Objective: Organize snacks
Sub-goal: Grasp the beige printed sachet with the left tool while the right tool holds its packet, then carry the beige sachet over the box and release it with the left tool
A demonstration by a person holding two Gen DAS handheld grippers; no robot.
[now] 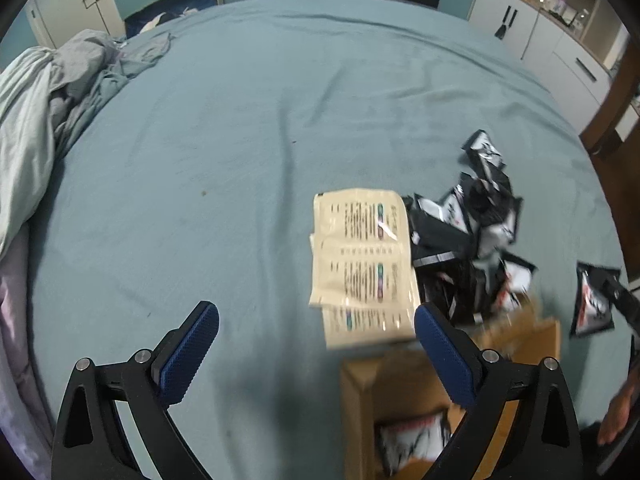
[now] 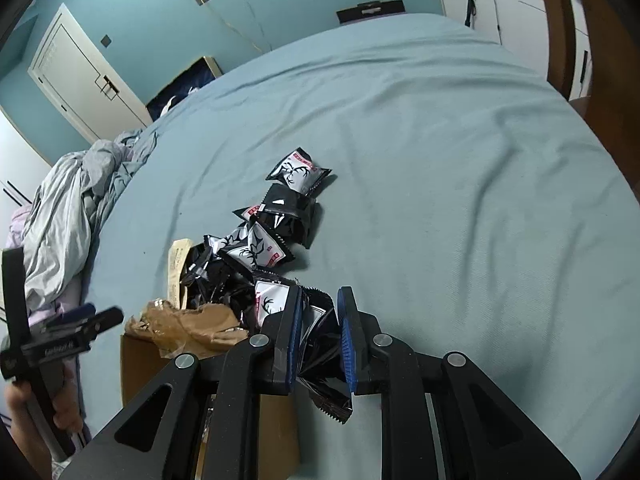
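Note:
Several black-and-white snack packets lie heaped on the blue bed sheet. My right gripper is shut on one black packet, its crimped end sticking out below the pads. In the left wrist view that packet hangs at the right edge. Beside the black pile, three beige packets lie overlapping. My left gripper is open above the sheet, nothing between its blue pads, the beige packets just ahead of its right finger. An open cardboard box below holds one packet.
Crumpled brown paper spills over the box's rim. A bundled grey blanket lies at the bed's left side. White cupboards and a wooden door frame stand to the right. A hand holds the left gripper.

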